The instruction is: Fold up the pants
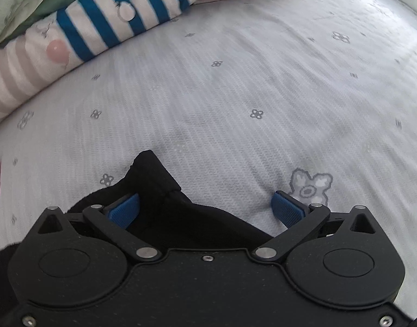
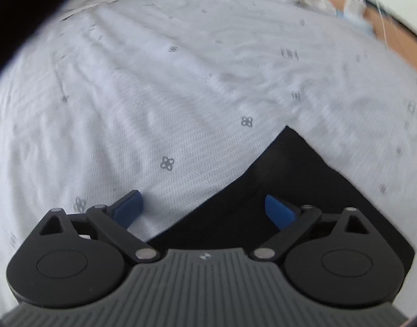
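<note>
Nearest both lenses, two grippers are standing with jaws spread wide, gripping nothing. Under the left gripper [image 1: 205, 207], a corner of the black pants [image 1: 154, 174] is lying flat on the white bedsheet [image 1: 235, 95], passing between the blue pads. Under the right gripper [image 2: 203, 209], another corner of the garment is pointing away. Farther off, one blue-striped folded blanket [image 1: 113, 21] is resting beside a pink-striped one [image 1: 18, 76]. No legible writing is showing.

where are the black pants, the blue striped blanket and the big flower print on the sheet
black pants [image 2: 303, 190], right wrist view, on the flat dark cloth near its corner
blue striped blanket [image 1: 105, 24], left wrist view, on a blue stripe
big flower print [image 1: 310, 186], left wrist view, on its centre
</note>
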Motion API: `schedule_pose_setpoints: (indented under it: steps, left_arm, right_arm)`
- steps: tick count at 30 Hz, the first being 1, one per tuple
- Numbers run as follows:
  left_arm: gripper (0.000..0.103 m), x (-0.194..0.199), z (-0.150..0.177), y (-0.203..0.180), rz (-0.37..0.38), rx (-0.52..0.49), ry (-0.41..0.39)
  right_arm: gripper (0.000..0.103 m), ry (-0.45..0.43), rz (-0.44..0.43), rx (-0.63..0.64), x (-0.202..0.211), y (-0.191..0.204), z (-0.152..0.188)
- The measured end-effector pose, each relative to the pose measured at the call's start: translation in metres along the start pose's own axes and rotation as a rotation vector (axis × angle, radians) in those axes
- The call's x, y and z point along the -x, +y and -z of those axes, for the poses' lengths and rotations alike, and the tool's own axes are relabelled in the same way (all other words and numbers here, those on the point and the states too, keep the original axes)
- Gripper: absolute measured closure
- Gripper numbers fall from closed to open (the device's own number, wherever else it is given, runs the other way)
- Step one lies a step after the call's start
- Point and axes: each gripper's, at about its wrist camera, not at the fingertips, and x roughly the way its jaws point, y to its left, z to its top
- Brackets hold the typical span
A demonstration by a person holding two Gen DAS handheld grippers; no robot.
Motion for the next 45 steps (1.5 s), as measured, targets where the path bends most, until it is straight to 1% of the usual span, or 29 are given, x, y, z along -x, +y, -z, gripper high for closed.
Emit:
schedule_pose_setpoints:
  steps: [1,2,3,4,5,6,7,8,9,10,11,15,17,21,26,28,31,34,36,38,41,45]
  left_arm:
    - [0.0,0.001,0.001,0.001,0.009,-0.005,-0.004]
    - [0.001,0.001,0.001,0.004,0.024,-0.003,-0.002]
    - [0.006,0.002,0.001,0.008,0.041,0.005,-0.001]
    - [0.009,0.005,0.002,0.011,0.051,0.007,-0.005]
    - [0.017,0.008,0.003,0.013,0.06,0.007,-0.014]
    - [0.026,0.011,0.005,0.017,0.068,0.005,-0.026]
    - [0.031,0.015,0.006,0.021,0.069,-0.002,-0.033]
    - [0.043,0.018,0.008,0.026,0.071,-0.01,-0.039]
    - [0.059,0.021,0.008,0.031,0.068,-0.009,-0.043]
    - [0.065,0.024,0.009,0.038,0.07,-0.003,-0.045]
    - [0.075,0.026,0.009,0.046,0.084,0.006,-0.042]
    - [0.09,0.032,0.007,0.072,0.192,0.047,-0.012]
    - [0.092,0.036,0.008,0.082,0.227,0.071,-0.007]
    - [0.095,0.052,0.008,0.102,0.295,0.085,-0.017]
    - [0.096,0.081,0.014,0.136,0.387,0.073,-0.047]
    - [0.096,0.096,0.021,0.158,0.436,0.07,-0.064]
    - [0.096,0.119,0.034,0.198,0.507,0.07,-0.084]
    - [0.096,0.138,0.049,0.244,0.55,0.071,-0.118]
    - [0.096,0.145,0.06,0.276,0.578,0.078,-0.119]
    - [0.096,0.144,0.076,0.304,0.591,0.073,-0.094]
    - [0.096,0.132,0.103,0.339,0.573,0.068,-0.046]
    - [0.096,0.117,0.127,0.377,0.578,0.087,-0.004]
  right_arm:
    - [0.017,-0.003,-0.009,-0.013,0.003,-0.001,0.001]
    - [0.029,-0.004,-0.017,-0.021,0.007,-0.001,0.001]
    - [0.038,-0.007,-0.009,-0.027,0.012,-0.001,0.001]
    - [0.069,-0.015,0.033,-0.032,0.017,-0.001,0.0]
    - [0.095,-0.021,0.061,-0.04,0.021,-0.003,0.001]
    - [0.095,-0.014,0.044,-0.059,0.022,-0.009,0.002]
    - [0.099,0.002,0.032,-0.084,0.022,-0.015,0.003]
    - [0.101,0.013,0.02,-0.114,0.022,-0.023,0.005]
    - [0.101,0.017,0.008,-0.14,0.023,-0.03,0.007]
    - [0.101,0.02,0.004,-0.152,0.025,-0.035,0.009]
    - [0.101,0.021,0.004,-0.155,0.027,-0.038,0.011]
    - [0.101,0.017,0.001,-0.19,0.039,-0.052,0.014]
    - [0.102,0.01,-0.016,-0.21,0.048,-0.061,0.014]
    - [0.102,-0.024,-0.068,-0.226,0.075,-0.086,0.015]
    - [0.102,-0.08,-0.157,-0.229,0.12,-0.13,0.03]
    - [0.102,-0.098,-0.2,-0.237,0.139,-0.153,0.041]
    - [0.102,-0.12,-0.24,-0.246,0.167,-0.189,0.061]
    - [0.102,-0.148,-0.275,-0.25,0.196,-0.229,0.082]
    - [0.102,-0.146,-0.301,-0.269,0.21,-0.259,0.099]
    - [0.101,-0.132,-0.316,-0.285,0.216,-0.285,0.118]
    - [0.101,-0.094,-0.307,-0.316,0.218,-0.319,0.148]
    - [0.101,-0.051,-0.282,-0.344,0.214,-0.347,0.183]
